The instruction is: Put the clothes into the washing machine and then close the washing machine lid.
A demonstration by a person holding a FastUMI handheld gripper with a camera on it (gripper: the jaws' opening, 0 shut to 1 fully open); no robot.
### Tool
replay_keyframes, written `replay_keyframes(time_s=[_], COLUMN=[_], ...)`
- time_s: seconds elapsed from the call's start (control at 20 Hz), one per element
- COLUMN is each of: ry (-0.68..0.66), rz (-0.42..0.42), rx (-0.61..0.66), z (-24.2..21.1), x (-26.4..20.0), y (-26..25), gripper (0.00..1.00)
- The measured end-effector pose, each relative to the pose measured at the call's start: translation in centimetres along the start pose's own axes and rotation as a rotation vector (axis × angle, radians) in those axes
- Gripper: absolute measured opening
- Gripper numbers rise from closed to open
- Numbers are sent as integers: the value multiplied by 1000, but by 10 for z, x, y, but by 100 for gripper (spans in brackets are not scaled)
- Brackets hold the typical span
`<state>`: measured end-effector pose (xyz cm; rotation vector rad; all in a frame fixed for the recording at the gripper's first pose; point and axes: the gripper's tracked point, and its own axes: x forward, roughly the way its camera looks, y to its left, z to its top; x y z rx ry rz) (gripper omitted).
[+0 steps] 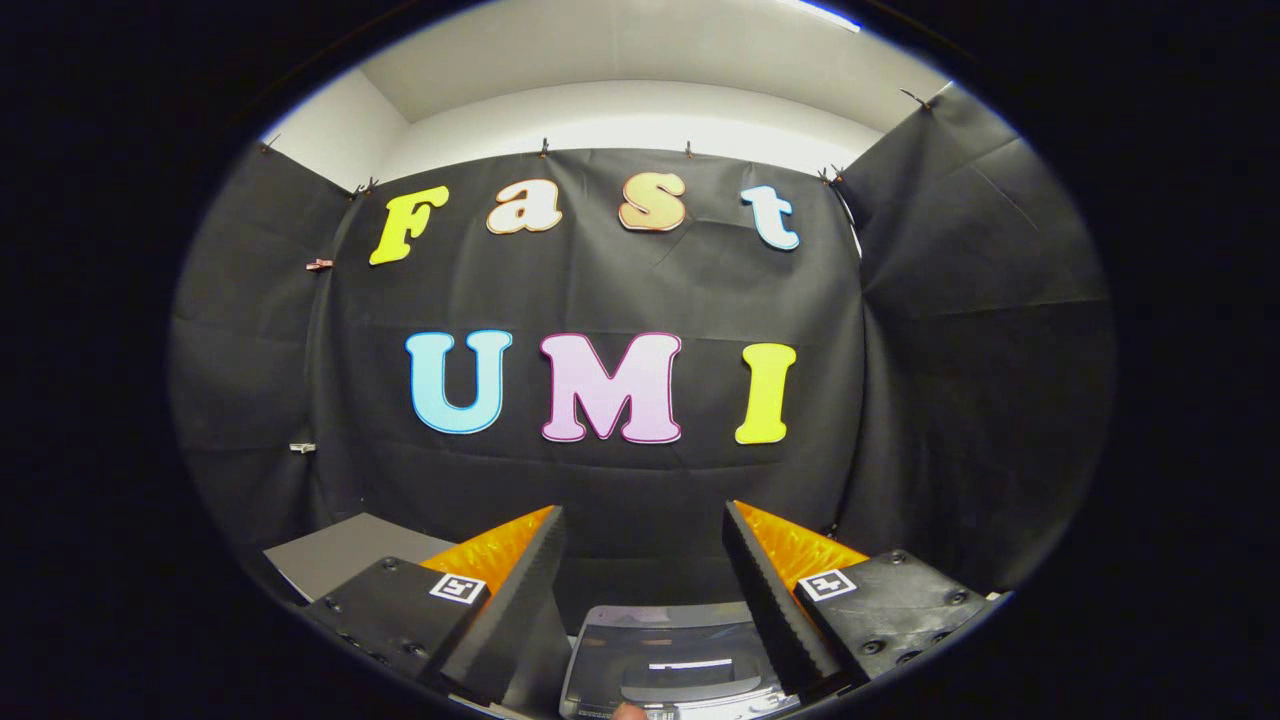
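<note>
My gripper (645, 525) is open, its two fingers spread wide with nothing between them. It is raised and faces the booth's black back wall. Below and between the fingers sits the washing machine (672, 662), seen from above, with its glossy dark lid lying flat and reflecting a ceiling light. No clothes show here.
A grey flat surface (345, 550) lies to the left, beyond the left finger. Black cloth walls close the booth at the back and on both sides. A small pale tip, perhaps a fingertip (628, 711), peeks in at the washer's near edge.
</note>
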<state>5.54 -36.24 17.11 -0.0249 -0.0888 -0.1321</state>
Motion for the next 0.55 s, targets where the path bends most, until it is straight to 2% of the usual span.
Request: replay_keyframes(time_s=[0.55], ry=[2], rz=[14], rx=[-6], z=[-2], x=[6], y=[5], gripper=[98])
